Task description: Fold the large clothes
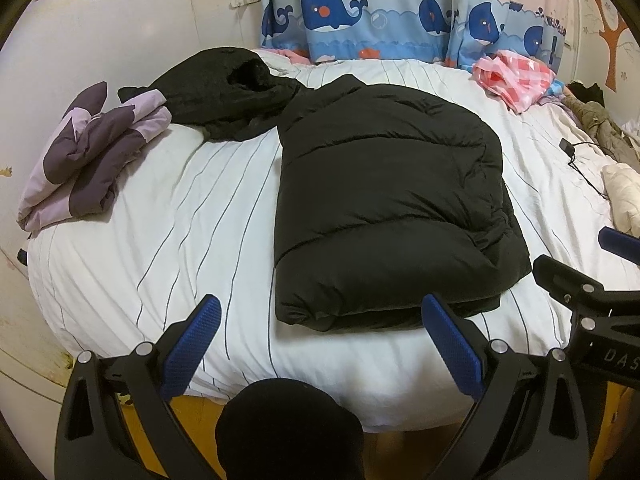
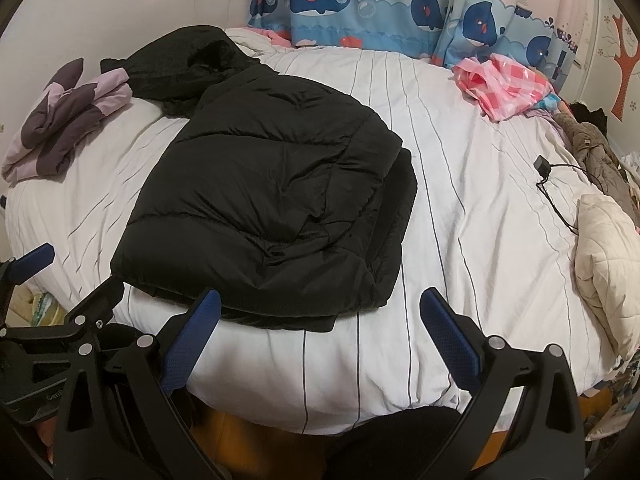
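- Lying folded on the striped bed (image 1: 168,248), a black puffer jacket (image 1: 384,208) sits mid-mattress.
- Left tongs (image 1: 322,344) and right tongs (image 2: 320,336) hover at the jacket's near edge, both spread apart, gripping nothing.
- Behind the jacket: another black garment (image 2: 180,64).

Around you sit a striped bed (image 2: 460,208), whale-print curtains (image 1: 360,12), a purple folded quilt (image 1: 84,152), a pink checked bag (image 2: 504,84) and a black charger cable (image 2: 554,184).
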A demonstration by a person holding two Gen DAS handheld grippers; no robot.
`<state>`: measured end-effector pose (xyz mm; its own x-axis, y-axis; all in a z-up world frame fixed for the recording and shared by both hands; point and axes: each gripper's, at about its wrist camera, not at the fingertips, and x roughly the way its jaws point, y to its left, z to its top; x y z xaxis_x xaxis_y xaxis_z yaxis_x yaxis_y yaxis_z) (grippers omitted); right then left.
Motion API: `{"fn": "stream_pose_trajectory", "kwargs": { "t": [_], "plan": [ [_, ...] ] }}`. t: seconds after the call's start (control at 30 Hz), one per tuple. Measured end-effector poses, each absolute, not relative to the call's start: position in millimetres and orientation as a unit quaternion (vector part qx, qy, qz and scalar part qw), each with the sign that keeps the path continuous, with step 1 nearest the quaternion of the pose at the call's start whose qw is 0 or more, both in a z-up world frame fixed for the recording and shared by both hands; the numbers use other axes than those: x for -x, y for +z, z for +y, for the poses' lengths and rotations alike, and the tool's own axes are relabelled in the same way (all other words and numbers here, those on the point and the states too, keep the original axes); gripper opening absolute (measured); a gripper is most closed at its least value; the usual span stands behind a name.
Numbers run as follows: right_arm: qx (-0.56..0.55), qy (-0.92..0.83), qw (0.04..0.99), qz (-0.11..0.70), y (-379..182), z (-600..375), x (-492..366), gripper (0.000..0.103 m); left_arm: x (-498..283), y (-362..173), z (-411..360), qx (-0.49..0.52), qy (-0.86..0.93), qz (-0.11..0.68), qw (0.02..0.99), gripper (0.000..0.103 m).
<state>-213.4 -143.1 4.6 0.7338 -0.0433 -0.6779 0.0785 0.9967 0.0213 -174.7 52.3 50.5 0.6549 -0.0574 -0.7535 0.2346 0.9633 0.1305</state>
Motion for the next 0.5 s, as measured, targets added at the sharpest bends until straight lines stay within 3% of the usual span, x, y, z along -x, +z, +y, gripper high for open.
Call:
{"fn": "stream_pose_trajectory", "kwargs": {
  "t": [0.5],
  "plan": [
    [-0.026,-0.035,0.934,0.355,8.2,-142.3,213.6,0.096,175.8,52.0,49.1,-0.111,-0.084,0.406,0.903,0.096]
  ]
}}
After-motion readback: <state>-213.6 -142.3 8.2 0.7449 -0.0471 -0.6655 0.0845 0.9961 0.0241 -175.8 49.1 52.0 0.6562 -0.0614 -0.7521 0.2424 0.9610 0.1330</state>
